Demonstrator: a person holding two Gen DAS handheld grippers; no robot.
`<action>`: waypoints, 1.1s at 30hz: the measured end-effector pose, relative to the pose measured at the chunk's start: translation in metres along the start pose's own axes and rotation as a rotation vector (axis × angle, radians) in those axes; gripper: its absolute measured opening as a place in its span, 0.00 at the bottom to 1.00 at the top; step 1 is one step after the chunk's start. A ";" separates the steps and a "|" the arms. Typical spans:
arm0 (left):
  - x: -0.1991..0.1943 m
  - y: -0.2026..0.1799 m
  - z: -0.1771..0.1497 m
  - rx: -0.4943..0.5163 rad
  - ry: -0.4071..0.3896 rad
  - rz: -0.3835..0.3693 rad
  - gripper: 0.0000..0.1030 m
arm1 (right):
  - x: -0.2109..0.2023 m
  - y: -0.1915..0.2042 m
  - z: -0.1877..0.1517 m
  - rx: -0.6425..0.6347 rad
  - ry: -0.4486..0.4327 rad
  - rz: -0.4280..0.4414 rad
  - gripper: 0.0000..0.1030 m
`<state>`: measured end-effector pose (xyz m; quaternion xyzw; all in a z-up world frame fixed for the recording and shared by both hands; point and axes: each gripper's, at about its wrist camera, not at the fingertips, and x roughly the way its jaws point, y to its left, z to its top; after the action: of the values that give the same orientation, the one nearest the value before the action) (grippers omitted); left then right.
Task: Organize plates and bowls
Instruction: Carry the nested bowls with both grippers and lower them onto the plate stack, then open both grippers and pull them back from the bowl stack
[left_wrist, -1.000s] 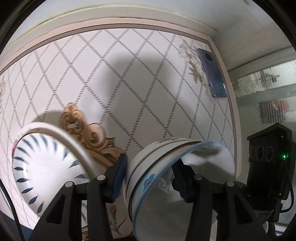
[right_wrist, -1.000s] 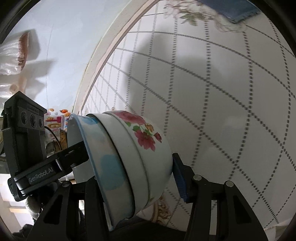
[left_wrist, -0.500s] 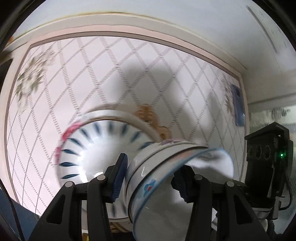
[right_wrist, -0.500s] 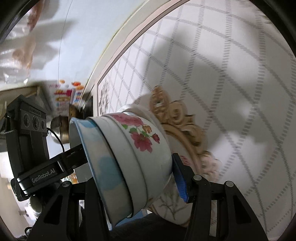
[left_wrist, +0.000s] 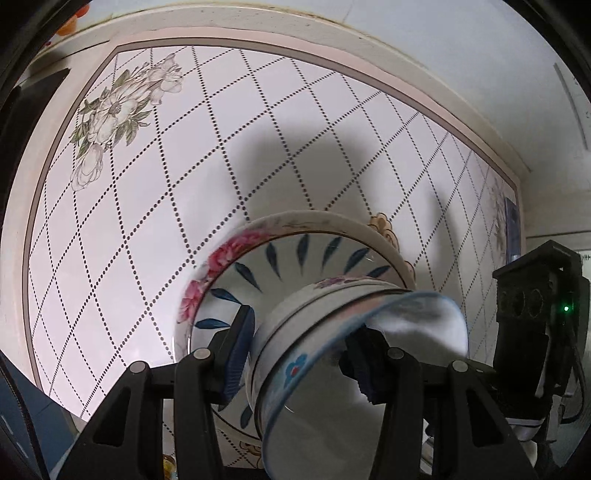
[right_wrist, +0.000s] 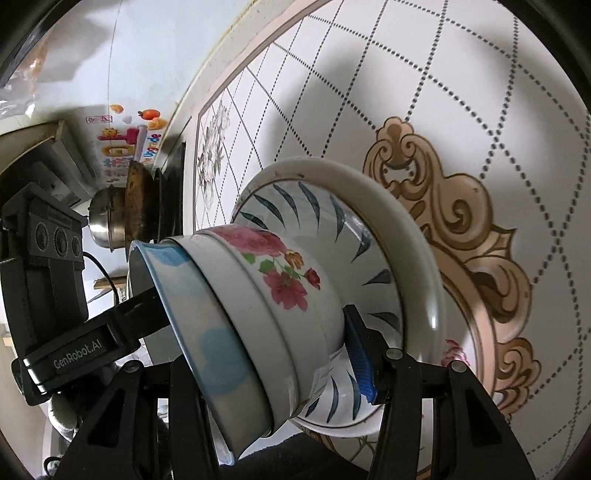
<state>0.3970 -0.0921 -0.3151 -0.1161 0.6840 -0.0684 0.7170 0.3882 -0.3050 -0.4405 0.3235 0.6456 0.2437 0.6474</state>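
Observation:
Both grippers hold one nested stack of bowls (left_wrist: 317, 332): a blue-rimmed bowl on top and white flowered bowls under it, also seen in the right wrist view (right_wrist: 258, 306). My left gripper (left_wrist: 299, 354) is shut across the stack's rim. My right gripper (right_wrist: 273, 354) is shut on the stack's opposite side. The stack hangs tilted just over a plate with blue leaf marks (left_wrist: 280, 269), which lies on a bigger plate with pink flowers (left_wrist: 218, 258). The leaf plate also shows in the right wrist view (right_wrist: 332, 221).
The table top (left_wrist: 147, 206) is white with a dotted diamond pattern and gold scrollwork (right_wrist: 461, 221). A dark phone (left_wrist: 511, 225) lies at the far right edge. A steel pot (right_wrist: 105, 218) and a dark pan (right_wrist: 136, 199) stand beyond the table's far end.
Both grippers have carried the bowl stack across the table to just over the stacked plates, and the plates now fill the middle of both views.

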 end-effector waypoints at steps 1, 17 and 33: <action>0.001 0.003 0.001 -0.009 0.001 -0.004 0.45 | 0.001 0.001 0.000 -0.002 -0.002 -0.002 0.52; -0.005 0.004 -0.001 0.013 -0.033 0.043 0.43 | 0.002 0.016 0.005 -0.019 -0.006 -0.105 0.52; -0.089 0.013 -0.042 0.161 -0.238 0.113 0.79 | -0.072 0.107 -0.057 -0.184 -0.291 -0.396 0.86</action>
<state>0.3496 -0.0597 -0.2343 -0.0268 0.5917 -0.0684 0.8028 0.3388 -0.2804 -0.3106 0.1624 0.5717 0.1209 0.7951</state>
